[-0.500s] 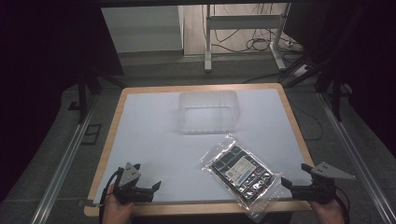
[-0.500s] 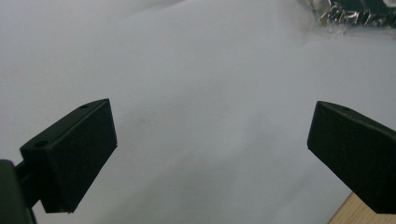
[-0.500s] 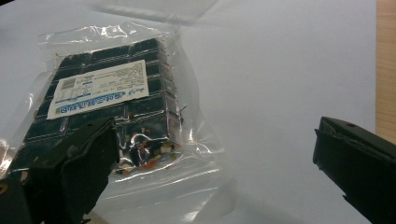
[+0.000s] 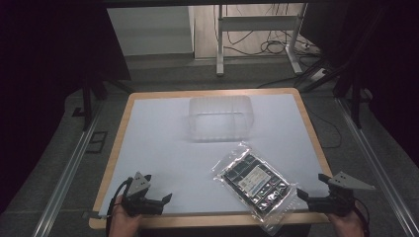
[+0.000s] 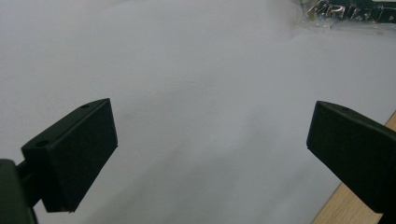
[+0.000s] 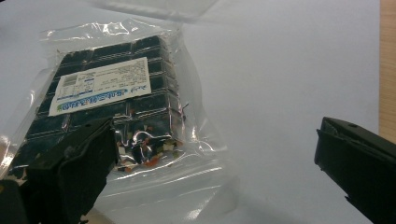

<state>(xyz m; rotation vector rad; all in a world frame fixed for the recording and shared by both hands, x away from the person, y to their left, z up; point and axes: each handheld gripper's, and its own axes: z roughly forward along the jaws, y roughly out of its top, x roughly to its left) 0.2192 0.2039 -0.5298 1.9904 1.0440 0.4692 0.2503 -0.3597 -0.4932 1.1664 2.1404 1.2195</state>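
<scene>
A clear plastic bag [image 4: 252, 180] holding a dark board with a white label lies on the white table top [image 4: 163, 148], near the front right. In the right gripper view the bag [image 6: 107, 93] lies close ahead, its sealed end under my left jaw. My right gripper [image 4: 300, 195] [image 6: 217, 140] is open, just off the bag's right corner. At the front left, my left gripper [image 4: 167, 198] [image 5: 212, 130] is open over bare table. The bag's corner [image 5: 345, 11] shows far off in the left gripper view.
A clear, empty-looking plastic tub [image 4: 220, 118] stands in the middle back of the table. The wooden rim [image 4: 197, 221] runs along the front edge, close to both grippers. Beyond the table are dark floor, desk legs and cables.
</scene>
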